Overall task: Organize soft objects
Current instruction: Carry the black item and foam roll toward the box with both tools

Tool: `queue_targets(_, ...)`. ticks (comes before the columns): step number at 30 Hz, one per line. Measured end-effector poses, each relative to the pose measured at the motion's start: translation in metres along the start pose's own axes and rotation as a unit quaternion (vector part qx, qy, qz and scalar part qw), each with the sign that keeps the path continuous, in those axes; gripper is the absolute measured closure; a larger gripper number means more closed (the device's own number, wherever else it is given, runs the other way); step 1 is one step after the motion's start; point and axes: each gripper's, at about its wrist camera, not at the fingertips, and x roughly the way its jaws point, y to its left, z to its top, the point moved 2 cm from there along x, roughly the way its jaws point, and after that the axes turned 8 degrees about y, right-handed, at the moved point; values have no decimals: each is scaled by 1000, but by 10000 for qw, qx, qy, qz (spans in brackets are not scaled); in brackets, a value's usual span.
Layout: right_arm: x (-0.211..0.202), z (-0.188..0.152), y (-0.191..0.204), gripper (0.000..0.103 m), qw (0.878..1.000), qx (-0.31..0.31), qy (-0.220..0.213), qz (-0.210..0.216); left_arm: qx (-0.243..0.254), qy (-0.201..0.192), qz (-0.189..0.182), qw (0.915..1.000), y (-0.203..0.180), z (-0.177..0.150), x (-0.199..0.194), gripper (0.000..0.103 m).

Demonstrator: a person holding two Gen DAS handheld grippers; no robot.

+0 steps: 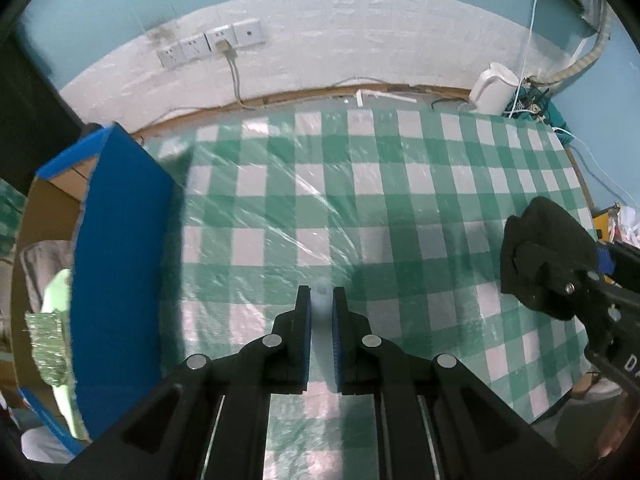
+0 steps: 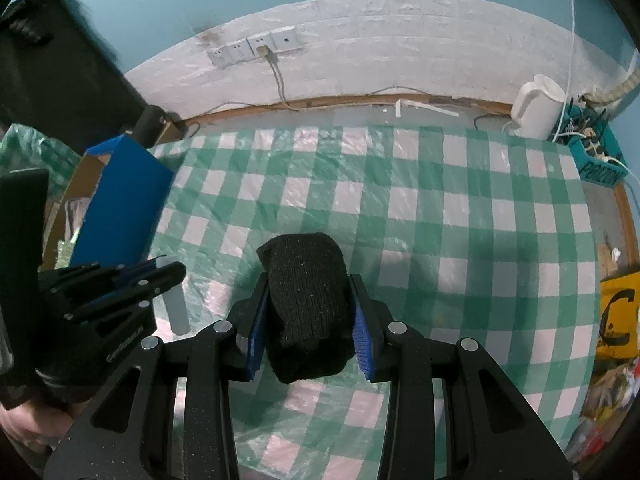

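A black knit sock [image 2: 308, 308] is clamped in the right tool [image 2: 308, 320], held level above the checkered bench [image 2: 460, 208]. A pale soft strip [image 1: 322, 320] is pinched in the left tool [image 1: 322, 304], beside a blue box [image 1: 120, 248].

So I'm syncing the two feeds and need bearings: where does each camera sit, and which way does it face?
Left wrist: on the left gripper, facing along its fingers over the checked tablecloth to the wall sockets; a pale translucent piece sits between the fingers.
Right wrist: on the right gripper, same heading, clamping a black knit sock; the left gripper shows at left.
Shared: blue cardboard box, white kettle, tablecloth, sockets.
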Motion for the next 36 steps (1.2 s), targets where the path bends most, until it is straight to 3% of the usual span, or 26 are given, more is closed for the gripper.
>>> queue_targets(13,-20,14,40,67,9993,-256,-230,164,-52,-499,214,9985,26,-2,-42,94)
queue_targets(36,-14,34,151,67,9929,-1068,-213,488,-724,-822,317,9935,112,-23,-77,94)
